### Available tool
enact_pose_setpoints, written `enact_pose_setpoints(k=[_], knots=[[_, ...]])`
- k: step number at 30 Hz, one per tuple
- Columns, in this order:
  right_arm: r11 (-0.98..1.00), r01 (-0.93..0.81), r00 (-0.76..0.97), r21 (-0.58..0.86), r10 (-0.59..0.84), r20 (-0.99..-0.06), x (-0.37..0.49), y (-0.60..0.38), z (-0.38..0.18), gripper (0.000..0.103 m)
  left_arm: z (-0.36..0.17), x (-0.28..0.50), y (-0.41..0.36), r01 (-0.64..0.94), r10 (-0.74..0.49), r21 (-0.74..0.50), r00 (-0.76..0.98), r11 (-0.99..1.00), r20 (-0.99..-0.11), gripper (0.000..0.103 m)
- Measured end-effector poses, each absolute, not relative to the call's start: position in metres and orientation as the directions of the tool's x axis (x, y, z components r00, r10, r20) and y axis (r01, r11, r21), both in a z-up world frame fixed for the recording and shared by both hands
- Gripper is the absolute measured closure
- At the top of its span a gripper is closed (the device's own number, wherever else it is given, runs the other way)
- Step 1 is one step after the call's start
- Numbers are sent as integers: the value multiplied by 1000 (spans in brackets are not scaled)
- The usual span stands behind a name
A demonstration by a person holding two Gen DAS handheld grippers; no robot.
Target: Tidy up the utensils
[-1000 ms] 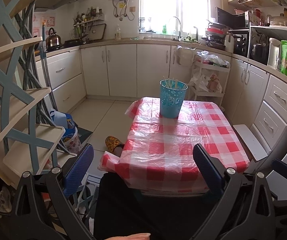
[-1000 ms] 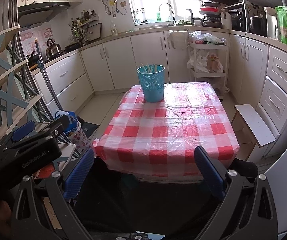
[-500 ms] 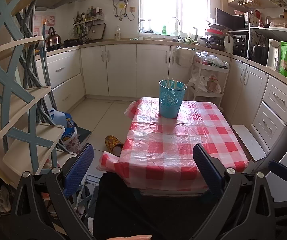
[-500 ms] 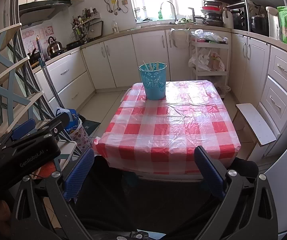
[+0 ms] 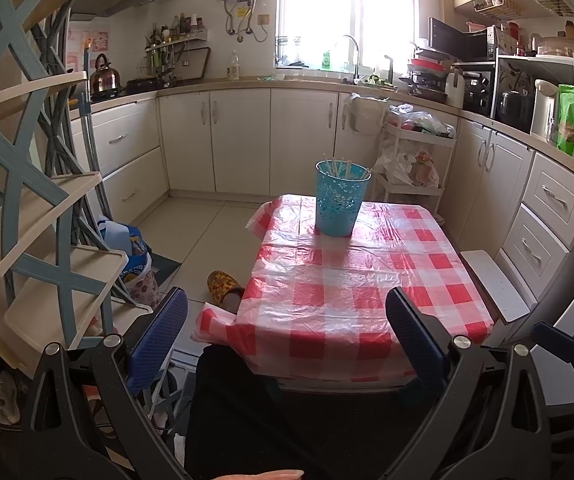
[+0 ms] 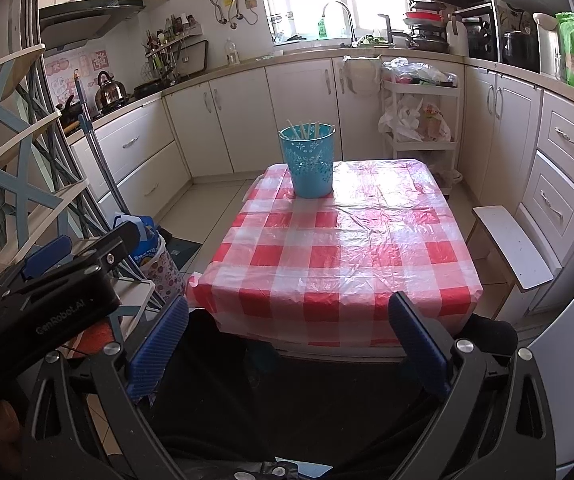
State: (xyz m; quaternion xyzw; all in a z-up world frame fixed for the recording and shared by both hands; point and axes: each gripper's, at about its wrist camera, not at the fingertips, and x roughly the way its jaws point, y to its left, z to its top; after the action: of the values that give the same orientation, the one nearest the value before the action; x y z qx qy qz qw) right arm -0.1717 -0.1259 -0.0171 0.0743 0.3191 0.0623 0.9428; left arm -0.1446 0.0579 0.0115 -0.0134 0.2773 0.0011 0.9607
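Both views have pulled back and risen a little over the past second, so the table with its red-and-white checked plastic cloth [image 5: 351, 280] sits slightly farther off and lower; nothing on it has shifted. The left gripper [image 5: 287, 340] hangs short of the near table edge with its blue-padded fingers [image 5: 159, 336] spread wide and nothing between them. The right gripper [image 6: 287, 344] is likewise held before the near edge, jaws wide apart and empty.

The turquoise perforated plastic holder [image 5: 342, 200] stands upright on the far left part of the cloth, well apart from both grippers. Several pale, thin utensils [image 5: 341, 168], too small to identify, lean inside it with their tips just above the rim.

The left wrist view alone shows a yellow patterned slipper [image 5: 223, 286] on the floor tiles just beside the table's near left corner, a sliver of a hand at the bottom edge, and the right gripper's blue tip at the lower right. The right wrist view alone shows the left gripper's black body [image 6: 51, 292] at its lower left. It also shows more of the white bench [image 6: 511, 248] just beside the table's right side. Both views take in the blue-and-cream cross-braced shelf rack [image 5: 27, 200] on the left and the white kitchen cabinets [image 5: 239, 140] behind.
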Motion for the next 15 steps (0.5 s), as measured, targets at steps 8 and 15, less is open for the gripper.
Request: enact_pose_setpoints(k=[8,15], knots=[[980,-73,784,183,170,-597,-173,-124,-22,7,11,-145,57,-3,-13,-29,845,1000,-535,8],[980,-72,783,183,170,-598,-174,-123,-22,7,12,-146,58,-3,-11,-26,845,1000,-535,8]])
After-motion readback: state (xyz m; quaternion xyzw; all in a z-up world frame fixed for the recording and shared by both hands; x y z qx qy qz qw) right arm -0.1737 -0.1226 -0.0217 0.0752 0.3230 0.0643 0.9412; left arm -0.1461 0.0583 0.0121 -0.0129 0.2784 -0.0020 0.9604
